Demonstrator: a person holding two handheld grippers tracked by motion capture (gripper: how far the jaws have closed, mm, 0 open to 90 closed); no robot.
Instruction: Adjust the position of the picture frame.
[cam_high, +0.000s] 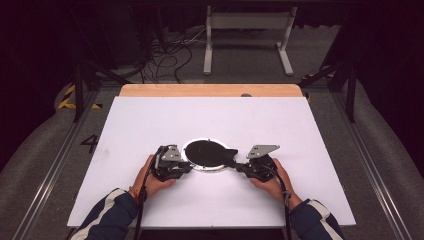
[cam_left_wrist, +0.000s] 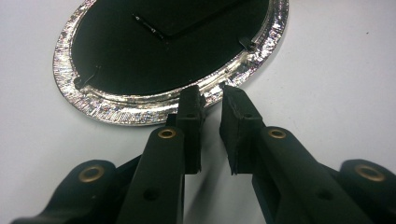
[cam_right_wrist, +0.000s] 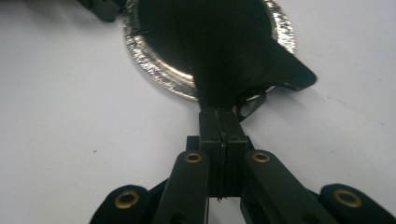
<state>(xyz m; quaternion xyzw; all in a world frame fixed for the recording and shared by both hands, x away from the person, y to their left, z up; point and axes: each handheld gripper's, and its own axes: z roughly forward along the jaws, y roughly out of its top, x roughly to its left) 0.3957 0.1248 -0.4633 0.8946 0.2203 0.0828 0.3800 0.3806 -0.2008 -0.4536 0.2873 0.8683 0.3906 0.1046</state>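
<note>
Near the white table's (cam_high: 150, 120) front edge, the round silver-rimmed frame (cam_left_wrist: 116, 109) should be steadied by the slightly parted, empty left gripper (cam_left_wrist: 212, 95) while its black stand flap (cam_right_wrist: 233, 70) is kept pinched by the closed right gripper (cam_right_wrist: 218, 116).

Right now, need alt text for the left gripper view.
The left gripper points its two black jaws, slightly apart, at the near edge of a round frame with a glittery silver rim and black back, lying flat on the white table. The jaw tips reach the rim, with nothing pinched between them.
</note>
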